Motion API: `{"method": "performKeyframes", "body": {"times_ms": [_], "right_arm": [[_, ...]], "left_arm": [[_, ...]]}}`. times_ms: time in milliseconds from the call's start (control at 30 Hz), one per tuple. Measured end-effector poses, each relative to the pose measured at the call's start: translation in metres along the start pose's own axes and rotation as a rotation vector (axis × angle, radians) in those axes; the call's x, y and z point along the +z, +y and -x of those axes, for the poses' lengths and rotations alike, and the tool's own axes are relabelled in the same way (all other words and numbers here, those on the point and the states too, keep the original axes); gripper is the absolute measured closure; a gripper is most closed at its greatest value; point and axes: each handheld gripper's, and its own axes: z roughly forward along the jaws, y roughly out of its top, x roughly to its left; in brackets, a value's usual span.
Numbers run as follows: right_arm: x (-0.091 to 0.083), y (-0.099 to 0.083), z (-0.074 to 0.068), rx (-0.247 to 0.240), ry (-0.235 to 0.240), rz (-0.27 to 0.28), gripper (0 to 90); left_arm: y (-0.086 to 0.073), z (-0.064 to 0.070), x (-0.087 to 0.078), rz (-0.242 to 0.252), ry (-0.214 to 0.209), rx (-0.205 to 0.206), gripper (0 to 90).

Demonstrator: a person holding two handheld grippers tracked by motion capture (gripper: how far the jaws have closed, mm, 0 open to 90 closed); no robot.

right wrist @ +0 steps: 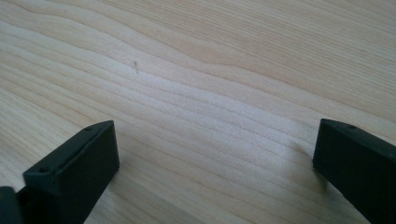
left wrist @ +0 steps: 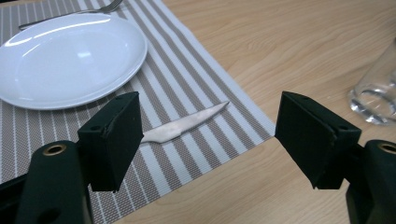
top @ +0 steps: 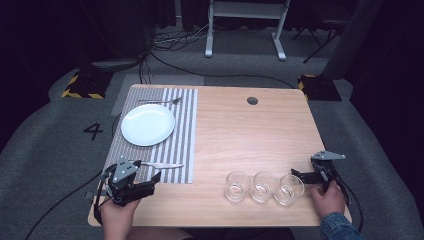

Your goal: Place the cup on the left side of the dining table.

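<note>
While both grippers gape empty, knife [top: 161,164] lies crosswise on placemat [top: 182,130], tip toward the glasses [top: 263,187].

Two hands come in from the near edge, each holding a claw. The left claw [top: 150,182] sits low at the near left, held in the left hand [top: 117,212], its jaws spread wide apart and pointing right and a little forward. The right claw [top: 296,175] sits at the near right, held in the right hand [top: 329,199] with a denim cuff, jaws also spread wide, pointing left.
</note>
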Motion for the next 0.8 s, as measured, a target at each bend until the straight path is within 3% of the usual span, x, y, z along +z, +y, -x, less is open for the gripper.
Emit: {"method": "performKeyframes", "body": {"times_ms": [267, 800], "right_arm": [[0.0, 0.0, 0.0, 0.0, 0.0, 0.0, 0.6], [0.0, 0.0, 0.0, 0.0, 0.0, 0.0, 0.7]], "left_arm": [[0.009, 0.004, -0.003, 0.017, -0.072, -0.025, 23.2], [0.032, 0.029, 0.021, -0.016, -0.154, 0.071, 22.8]]}}
